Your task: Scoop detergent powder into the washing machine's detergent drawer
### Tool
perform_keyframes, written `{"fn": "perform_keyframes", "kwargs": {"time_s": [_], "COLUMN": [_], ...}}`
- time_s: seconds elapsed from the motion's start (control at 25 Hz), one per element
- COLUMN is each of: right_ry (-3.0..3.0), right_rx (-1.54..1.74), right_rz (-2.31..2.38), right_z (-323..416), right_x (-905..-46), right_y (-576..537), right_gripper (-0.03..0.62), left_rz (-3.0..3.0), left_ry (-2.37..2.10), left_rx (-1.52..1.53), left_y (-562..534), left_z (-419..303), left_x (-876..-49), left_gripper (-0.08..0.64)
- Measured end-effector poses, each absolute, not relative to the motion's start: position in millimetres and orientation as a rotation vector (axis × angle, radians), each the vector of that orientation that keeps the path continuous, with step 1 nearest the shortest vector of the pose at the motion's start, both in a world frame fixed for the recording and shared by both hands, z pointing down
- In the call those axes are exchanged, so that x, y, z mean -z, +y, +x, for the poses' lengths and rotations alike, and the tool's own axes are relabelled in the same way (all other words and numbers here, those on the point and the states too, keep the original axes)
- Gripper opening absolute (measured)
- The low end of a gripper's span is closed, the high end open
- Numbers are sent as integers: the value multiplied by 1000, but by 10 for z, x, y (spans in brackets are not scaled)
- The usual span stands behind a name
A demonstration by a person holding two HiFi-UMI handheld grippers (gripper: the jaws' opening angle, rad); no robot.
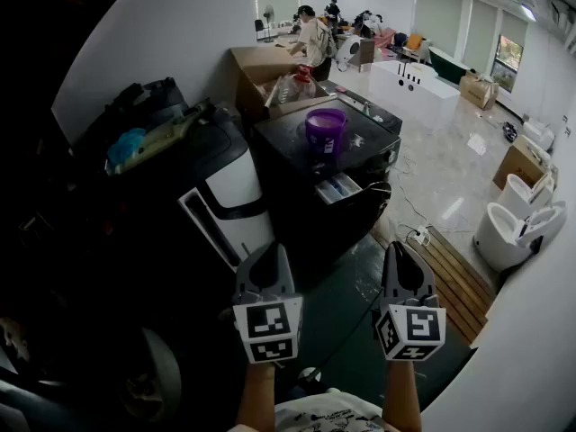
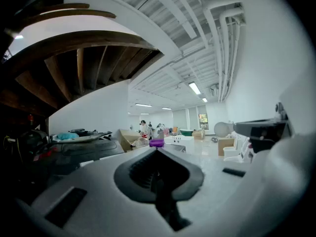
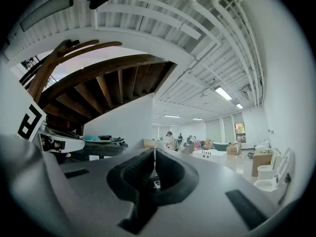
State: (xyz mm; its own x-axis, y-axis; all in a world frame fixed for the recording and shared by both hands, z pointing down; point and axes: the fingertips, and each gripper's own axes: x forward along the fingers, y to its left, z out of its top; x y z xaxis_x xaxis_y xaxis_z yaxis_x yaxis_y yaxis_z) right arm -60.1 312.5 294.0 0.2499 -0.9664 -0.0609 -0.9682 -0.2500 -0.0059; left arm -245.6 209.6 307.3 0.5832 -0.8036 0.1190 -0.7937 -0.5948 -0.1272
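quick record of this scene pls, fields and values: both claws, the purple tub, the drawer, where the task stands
left claw: shut, holding nothing, held low and well short of the machine
right claw: shut, holding nothing, level with the left one
purple tub: upright on top of the washing machine; contents cannot be told
detergent drawer: pulled out at the machine's front, below the tub
background: people at work far across the room
task stage: not yet begun; neither claw touches the tub or the drawer
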Motion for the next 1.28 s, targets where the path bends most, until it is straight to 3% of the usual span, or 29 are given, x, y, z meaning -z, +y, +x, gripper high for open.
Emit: {"fn": "perform_keyframes", "kwargs": {"time_s": [1.28], "right_ry": [1853], "right_rx": [-53], "right_rz": [-2457], "right_z": [-680], "right_x": [-3071], "right_y": [2703], "right_gripper": [20], "left_rz": [-2795], "left_ry": [1330], "left_rx": [279], "left_y": [1591], "left_z": [-2464], "left_x": [-3271], "left_gripper": [2]}}
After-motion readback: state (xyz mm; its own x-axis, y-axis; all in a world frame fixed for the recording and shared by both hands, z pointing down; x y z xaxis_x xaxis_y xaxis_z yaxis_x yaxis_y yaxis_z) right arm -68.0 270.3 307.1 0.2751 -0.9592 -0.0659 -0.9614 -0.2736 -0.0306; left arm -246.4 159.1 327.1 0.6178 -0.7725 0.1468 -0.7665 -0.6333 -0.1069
